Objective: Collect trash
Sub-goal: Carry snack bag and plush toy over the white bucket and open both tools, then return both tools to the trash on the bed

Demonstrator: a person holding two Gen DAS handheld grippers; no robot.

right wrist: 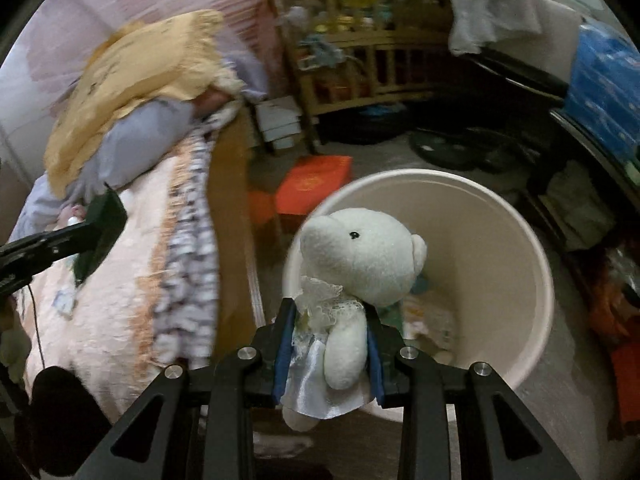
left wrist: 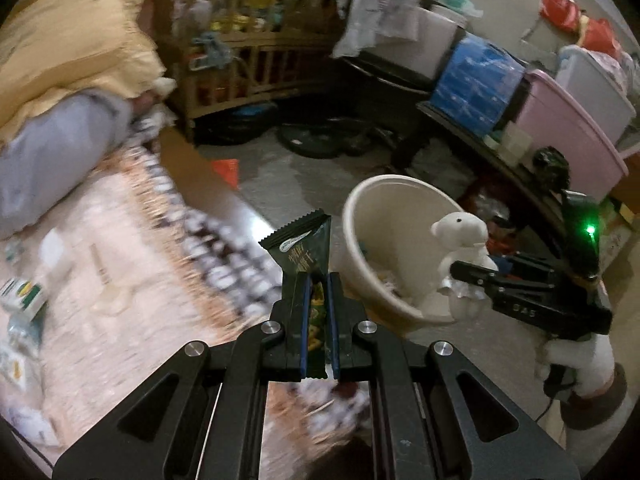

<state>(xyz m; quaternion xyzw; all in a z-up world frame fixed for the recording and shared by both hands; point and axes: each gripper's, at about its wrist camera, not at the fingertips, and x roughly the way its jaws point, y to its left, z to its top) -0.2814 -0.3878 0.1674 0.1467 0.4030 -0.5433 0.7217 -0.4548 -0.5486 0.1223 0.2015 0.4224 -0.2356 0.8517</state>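
Note:
My left gripper (left wrist: 318, 280) is shut on a dark green snack wrapper (left wrist: 306, 246) and holds it upright above the bed's edge, just left of a cream waste bin (left wrist: 360, 248). My right gripper (right wrist: 330, 308) is shut on a white teddy bear in a lace dress (right wrist: 360, 256) and holds it over the near rim of the bin (right wrist: 532, 280). The bear (left wrist: 460, 236) and the right gripper (left wrist: 472, 276) also show in the left wrist view, at the bin's right rim. Paper scraps lie in the bin's bottom (right wrist: 432, 316). The left gripper with the wrapper (right wrist: 100, 228) shows at the left of the right wrist view.
A bed with a peach blanket (left wrist: 120, 280) carries small packets (left wrist: 24, 298) at its left. A yellow pillow (left wrist: 72, 52) and grey bolster (left wrist: 52, 148) lie at its head. A wooden crib (left wrist: 248, 52), a red box (right wrist: 312, 188), and stacked storage boxes (left wrist: 572, 120) ring the floor.

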